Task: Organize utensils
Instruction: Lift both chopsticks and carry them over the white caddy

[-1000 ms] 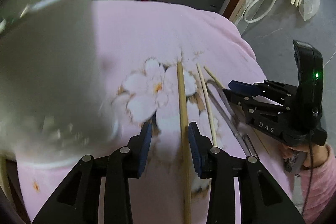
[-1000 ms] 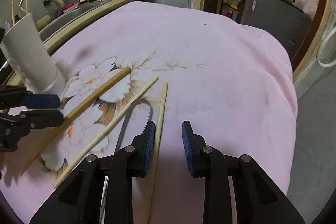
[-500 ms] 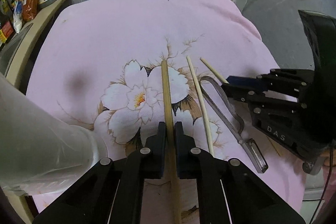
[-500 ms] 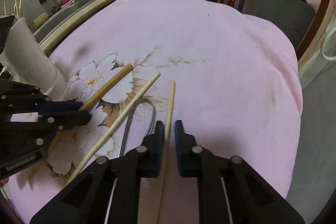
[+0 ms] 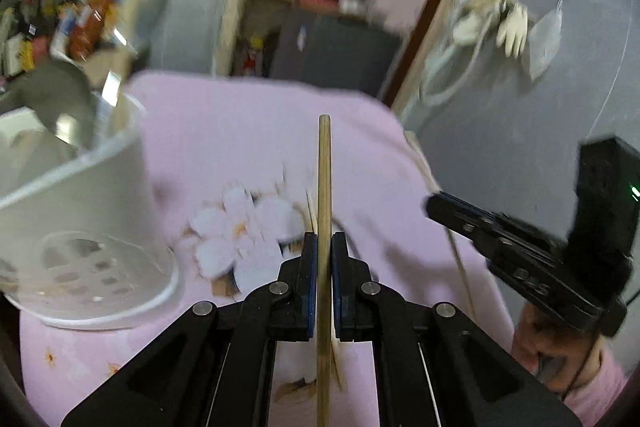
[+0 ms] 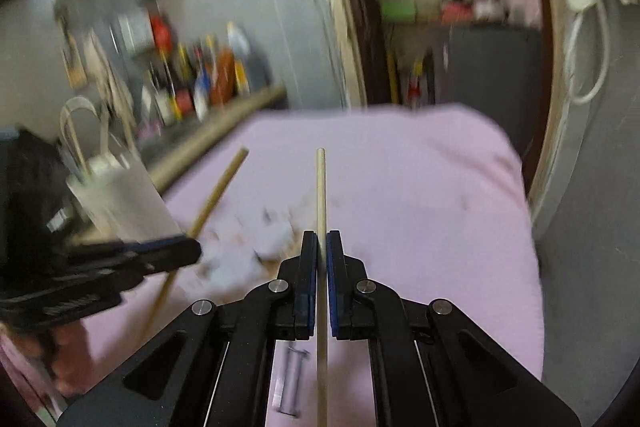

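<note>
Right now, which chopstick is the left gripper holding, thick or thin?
The thick, darker chopstick, clamped in the left gripper. The right gripper holds the thinner, paler chopstick.

Shelf bottles (image 6: 208, 79) blurred, labels unreadable. Holder (image 5: 80, 211) cut off at left edge (contents smeared). Both chopsticks (image 5: 324, 227) (image 6: 321, 247) run off bottom edge, rear ends unseen.

Both tools are matte black. The left gripper (image 5: 324, 259) has angular linkage arms with round silver screws at the joints and dark blue pads (image 5: 307, 291) lining its fingers. The right gripper (image 6: 321, 259) is built the same way. In the left wrist view, at 3 o'clock, its boxy body carries a small green light and faint pale lettering, with the bare-skinned right hand (image 5: 548, 351) below it in a pink sleeve.
</note>
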Demonstrator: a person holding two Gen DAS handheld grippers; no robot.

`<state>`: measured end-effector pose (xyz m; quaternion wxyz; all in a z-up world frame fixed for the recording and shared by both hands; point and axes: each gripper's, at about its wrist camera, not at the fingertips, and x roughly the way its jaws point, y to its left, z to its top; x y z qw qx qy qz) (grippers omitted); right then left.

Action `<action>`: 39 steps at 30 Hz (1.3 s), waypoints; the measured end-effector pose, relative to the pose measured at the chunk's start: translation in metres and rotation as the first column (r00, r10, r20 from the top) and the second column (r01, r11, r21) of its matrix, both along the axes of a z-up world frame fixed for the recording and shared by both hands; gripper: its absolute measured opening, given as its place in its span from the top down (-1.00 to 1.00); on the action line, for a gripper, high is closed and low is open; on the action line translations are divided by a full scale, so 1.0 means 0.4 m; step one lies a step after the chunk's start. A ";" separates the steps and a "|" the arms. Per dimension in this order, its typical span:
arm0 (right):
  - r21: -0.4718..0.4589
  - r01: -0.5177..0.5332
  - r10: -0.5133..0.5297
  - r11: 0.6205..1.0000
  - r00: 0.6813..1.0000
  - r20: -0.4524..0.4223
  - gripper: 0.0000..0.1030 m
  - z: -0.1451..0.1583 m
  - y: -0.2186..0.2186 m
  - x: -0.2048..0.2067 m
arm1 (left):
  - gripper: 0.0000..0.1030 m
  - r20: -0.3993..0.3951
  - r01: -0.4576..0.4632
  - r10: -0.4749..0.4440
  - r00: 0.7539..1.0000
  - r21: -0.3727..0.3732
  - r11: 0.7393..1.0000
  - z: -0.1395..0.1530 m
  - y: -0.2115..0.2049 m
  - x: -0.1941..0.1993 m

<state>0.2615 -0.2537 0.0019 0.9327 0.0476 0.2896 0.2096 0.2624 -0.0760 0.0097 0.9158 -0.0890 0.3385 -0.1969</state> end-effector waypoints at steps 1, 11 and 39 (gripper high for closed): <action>0.016 0.010 -0.010 1.000 0.999 0.042 0.94 0.014 -0.003 -0.018 | 0.91 0.033 -0.017 0.017 0.999 -0.008 1.000 0.010 0.005 -0.010; 0.104 -0.003 -0.042 0.995 0.906 0.421 0.94 0.139 0.065 -0.129 | 0.91 0.344 -0.117 0.149 0.927 -0.112 0.987 0.140 0.072 -0.106; 0.354 -0.223 -0.049 0.908 0.783 0.619 0.94 0.221 0.357 -0.017 | 0.91 0.492 -0.425 0.572 0.656 -0.386 0.819 0.274 0.588 -0.099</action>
